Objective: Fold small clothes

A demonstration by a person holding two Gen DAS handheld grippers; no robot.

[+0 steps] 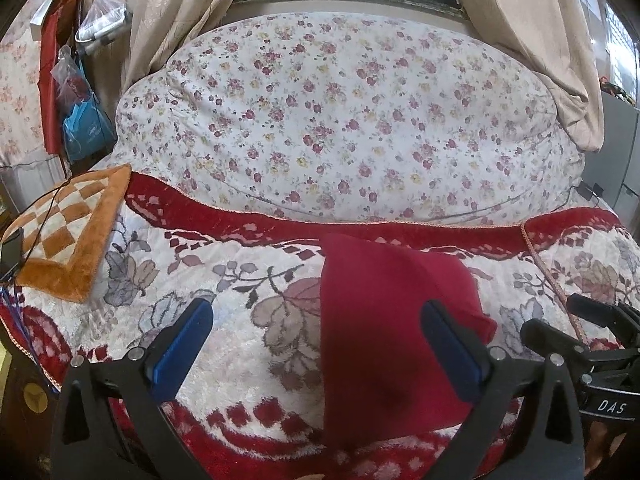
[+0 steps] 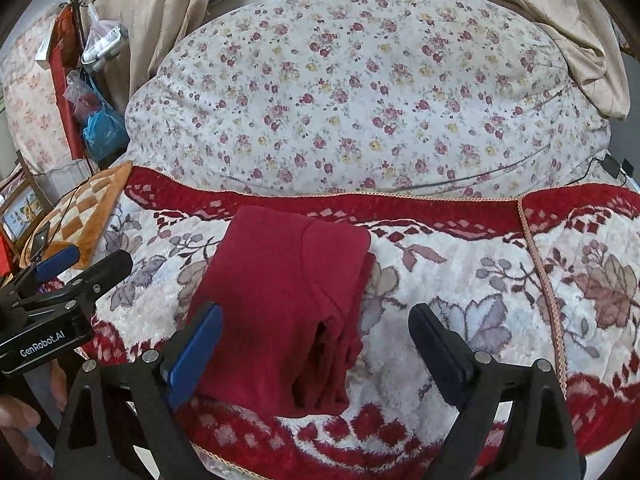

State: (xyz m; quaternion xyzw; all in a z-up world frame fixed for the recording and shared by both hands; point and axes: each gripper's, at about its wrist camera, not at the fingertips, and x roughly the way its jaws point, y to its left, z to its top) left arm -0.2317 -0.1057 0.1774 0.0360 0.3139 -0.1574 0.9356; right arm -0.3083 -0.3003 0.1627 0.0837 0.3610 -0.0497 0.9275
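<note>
Folding looks close to finished: the dark red garment [image 2: 280, 304] lies as a compact, layered rectangle on the plush red-and-white floral blanket [image 2: 480, 280] that covers the bed, with stacked edges showing along its side toward 5 o'clock in the right wrist view. In that view it sits at centre-left, its near corner just beside the blue pad of the right claw [image 2: 316, 336], whose jaws stand spread wide with only part of the garment and bare blanket between them, gripping nothing. In the left wrist view the same garment [image 1: 384, 328] fills the lower middle toward 5 o'clock, and the left claw [image 1: 316, 328] is likewise spread wide, one pad over the blanket at 8 o'clock and the other over the cloth, neither pinching it as far as I can tell. Each claw also shows at the edge of the other's view, well apart from the cloth. Behind, at 12 o'clock, a white quilt with small flowers [image 2: 360, 92] is heaped below the window, and an orange checked cushion [image 1: 68, 236] rests at 9 o'clock. My reading is that the folds on this piece are made and it has been let go; what may remain is a last smoothing or setting it aside, and no other small clothes waiting to be folded are visible.
</note>
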